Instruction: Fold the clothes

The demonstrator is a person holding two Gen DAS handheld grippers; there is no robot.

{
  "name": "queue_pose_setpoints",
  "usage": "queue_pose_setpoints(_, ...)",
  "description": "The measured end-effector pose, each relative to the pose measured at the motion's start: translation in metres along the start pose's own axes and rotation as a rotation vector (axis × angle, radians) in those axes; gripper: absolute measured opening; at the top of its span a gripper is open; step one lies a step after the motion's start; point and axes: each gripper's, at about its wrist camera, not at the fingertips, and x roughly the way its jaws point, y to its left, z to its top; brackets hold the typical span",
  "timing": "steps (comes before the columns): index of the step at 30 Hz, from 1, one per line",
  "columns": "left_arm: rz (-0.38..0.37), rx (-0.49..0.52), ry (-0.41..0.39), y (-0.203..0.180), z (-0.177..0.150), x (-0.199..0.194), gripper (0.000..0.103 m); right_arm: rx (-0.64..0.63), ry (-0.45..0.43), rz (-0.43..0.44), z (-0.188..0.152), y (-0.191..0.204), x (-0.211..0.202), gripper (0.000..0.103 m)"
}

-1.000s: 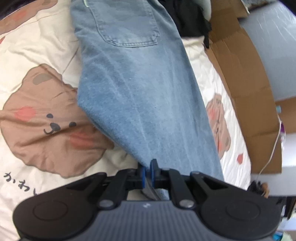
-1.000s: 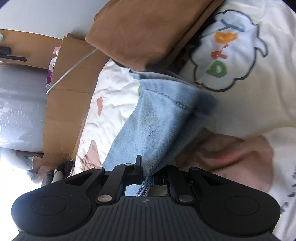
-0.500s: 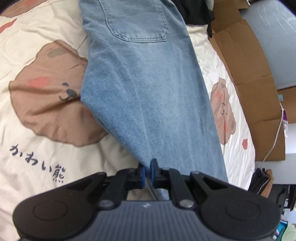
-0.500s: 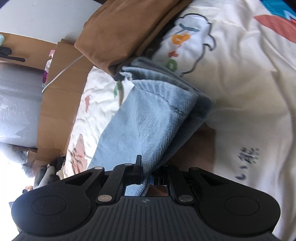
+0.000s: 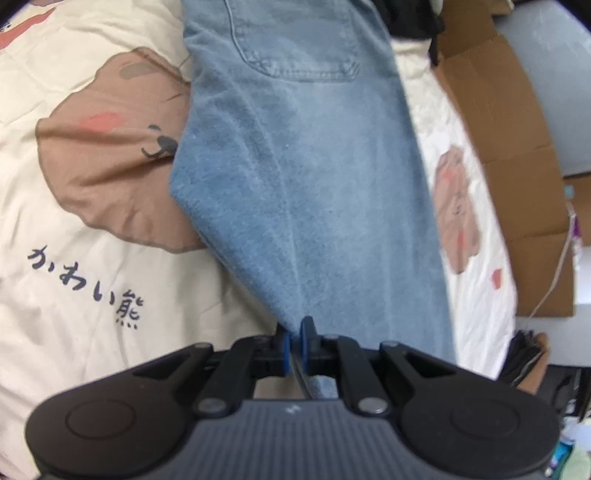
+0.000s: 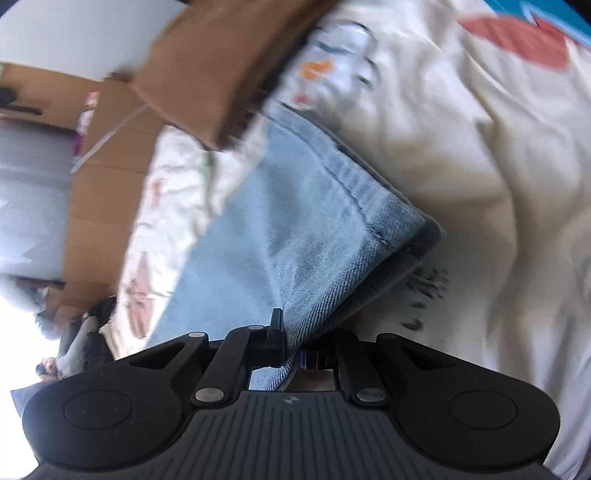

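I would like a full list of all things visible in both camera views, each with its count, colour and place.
jeans: one pair, light blue, spread along the bedding, back pocket at the far end, lower edges pinched by both grippers
bedding: one, cream with brown bear prints and dark writing, under the jeans
brown folded cloth: one, brown, on the bedding beyond the jeans hem
cardboard: flattened pieces, brown, beside the bed
white cable: one, across the cardboard
dark clothing: black, beyond the jeans
left gripper: black, blue pads, shut on jeans
right gripper: black, shut on jeans
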Motion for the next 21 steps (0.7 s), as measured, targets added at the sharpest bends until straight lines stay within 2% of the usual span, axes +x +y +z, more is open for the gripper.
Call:
queue_pose_setpoints(4, 0.053, 0.049, 0.024, -0.001, 0.012, 0.024, 0.006, 0.072, 0.018, -0.049, 0.000, -0.023, 0.018, 0.012)
queue_pose_setpoints(7, 0.063, 0.058, 0.033, 0.000, 0.020, 0.034, 0.006, 0.070, -0.004, -0.066, 0.005, -0.030, 0.014, 0.021)
queue_pose_setpoints(8, 0.065, 0.058, 0.038, 0.000, 0.024, 0.037, 0.007, 0.060, -0.012, -0.077, 0.007, -0.031, 0.010, 0.027)
queue_pose_setpoints(10, 0.068, 0.043, 0.051, 0.000, 0.030, 0.039, 0.009, 0.042, -0.025, -0.100, 0.011, -0.034, 0.004, 0.029)
queue_pose_setpoints(13, 0.074, -0.015, 0.062, -0.003, 0.042, 0.034, 0.012, 0.006, -0.044, -0.159, 0.017, -0.036, -0.006, 0.034)
queue_pose_setpoints(15, 0.052, -0.100, 0.059, -0.005, 0.048, 0.026, 0.019, -0.015, -0.055, -0.188, 0.020, -0.036, -0.012, 0.037)
queue_pose_setpoints(18, 0.032, -0.092, 0.046, -0.021, 0.057, 0.014, 0.022, -0.041, -0.078, -0.211, 0.027, -0.038, -0.022, 0.041)
queue_pose_setpoints(21, 0.032, -0.017, 0.028, -0.041, 0.063, 0.005, 0.029, -0.061, -0.110, -0.234, 0.035, -0.037, -0.031, 0.042)
